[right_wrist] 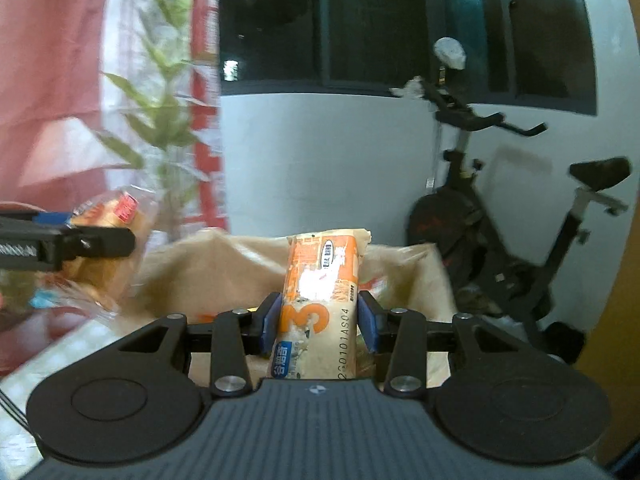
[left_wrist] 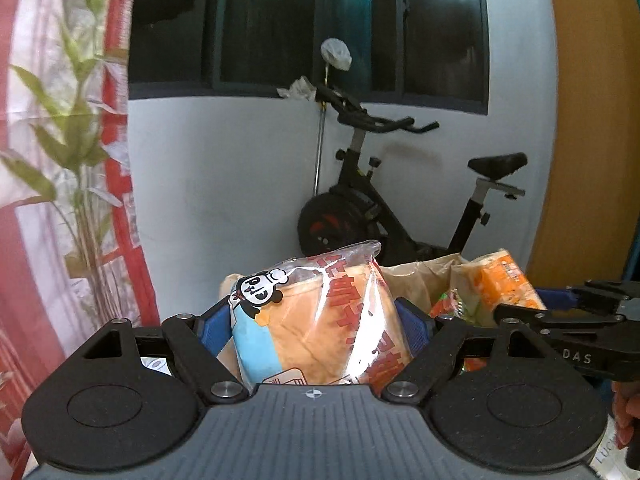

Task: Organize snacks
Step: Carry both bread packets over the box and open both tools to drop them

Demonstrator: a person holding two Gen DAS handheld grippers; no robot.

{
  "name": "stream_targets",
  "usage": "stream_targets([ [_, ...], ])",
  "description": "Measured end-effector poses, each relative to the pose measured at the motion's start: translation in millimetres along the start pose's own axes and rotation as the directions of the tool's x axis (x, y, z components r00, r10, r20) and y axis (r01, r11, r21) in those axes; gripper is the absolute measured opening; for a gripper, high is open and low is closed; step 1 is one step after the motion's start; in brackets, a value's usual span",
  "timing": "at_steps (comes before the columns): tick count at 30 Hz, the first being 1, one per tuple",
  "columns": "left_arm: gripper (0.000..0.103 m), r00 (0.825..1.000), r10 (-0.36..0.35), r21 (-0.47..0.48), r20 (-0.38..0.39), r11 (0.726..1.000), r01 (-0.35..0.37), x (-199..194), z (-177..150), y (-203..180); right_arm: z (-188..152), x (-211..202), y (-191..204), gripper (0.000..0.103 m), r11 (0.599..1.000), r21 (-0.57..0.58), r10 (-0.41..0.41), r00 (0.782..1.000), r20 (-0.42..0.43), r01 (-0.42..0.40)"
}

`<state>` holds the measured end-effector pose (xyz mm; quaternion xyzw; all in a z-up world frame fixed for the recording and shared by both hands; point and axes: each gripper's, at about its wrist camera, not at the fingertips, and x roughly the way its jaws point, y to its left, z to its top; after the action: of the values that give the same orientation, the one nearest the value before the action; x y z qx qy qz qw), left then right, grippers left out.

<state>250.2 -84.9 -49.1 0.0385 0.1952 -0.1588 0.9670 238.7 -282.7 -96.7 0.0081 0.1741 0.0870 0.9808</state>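
My left gripper [left_wrist: 316,320] is shut on a clear bag of sliced bread [left_wrist: 320,320] with a panda print, held up in the air. My right gripper [right_wrist: 318,320] is shut on an orange and white snack pack [right_wrist: 320,300], held upright over an open brown paper bag [right_wrist: 224,268]. In the left wrist view the right gripper [left_wrist: 576,320] shows at the right edge with the orange pack [left_wrist: 500,284] above the paper bag [left_wrist: 420,272]. In the right wrist view the left gripper [right_wrist: 68,244] and its bread bag [right_wrist: 104,232] show at the left.
A black exercise bike [left_wrist: 400,208] stands against the grey wall behind the bag. A green plant [left_wrist: 80,140] and a red curtain [left_wrist: 116,160] are at the left. A wooden panel [left_wrist: 592,140] is at the right. More snack packets [left_wrist: 452,304] lie in the paper bag.
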Motion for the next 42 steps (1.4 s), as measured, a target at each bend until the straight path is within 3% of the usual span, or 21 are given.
stream_targets([
  [5,0.085,0.999,0.013,0.034,-0.038,0.999,-0.012,42,-4,-10,3,30,-20,0.043,0.994,-0.024,-0.105,0.993,-0.058,0.104],
  [9,0.085,0.997,0.022,0.049,-0.071,0.999,-0.019,65,-4,-12,-2,46,-25,0.043,0.992,-0.061,-0.117,0.989,-0.09,0.112],
  [17,0.086,0.982,0.08,0.037,-0.174,0.997,-0.075,95,-8,-3,-2,63,-34,0.047,0.995,-0.017,-0.102,0.986,-0.132,0.1],
  [20,0.089,0.984,0.059,-0.002,-0.167,0.998,-0.06,86,-5,4,2,58,-34,0.058,0.997,-0.008,-0.081,0.99,-0.113,0.08],
  [23,0.091,0.99,0.063,0.023,-0.128,0.998,-0.061,71,0,2,8,48,-33,0.067,0.998,-0.001,-0.059,0.996,-0.072,0.059],
  [32,0.092,0.996,0.054,0.024,-0.075,0.998,-0.052,27,9,9,13,21,-24,0.067,1.0,0.011,-0.024,0.998,-0.051,0.025],
  [42,0.092,0.994,0.048,-0.006,-0.103,0.999,-0.049,-16,-12,28,-2,-7,-6,0.067,1.0,0.012,0.011,0.998,-0.06,-0.01],
])
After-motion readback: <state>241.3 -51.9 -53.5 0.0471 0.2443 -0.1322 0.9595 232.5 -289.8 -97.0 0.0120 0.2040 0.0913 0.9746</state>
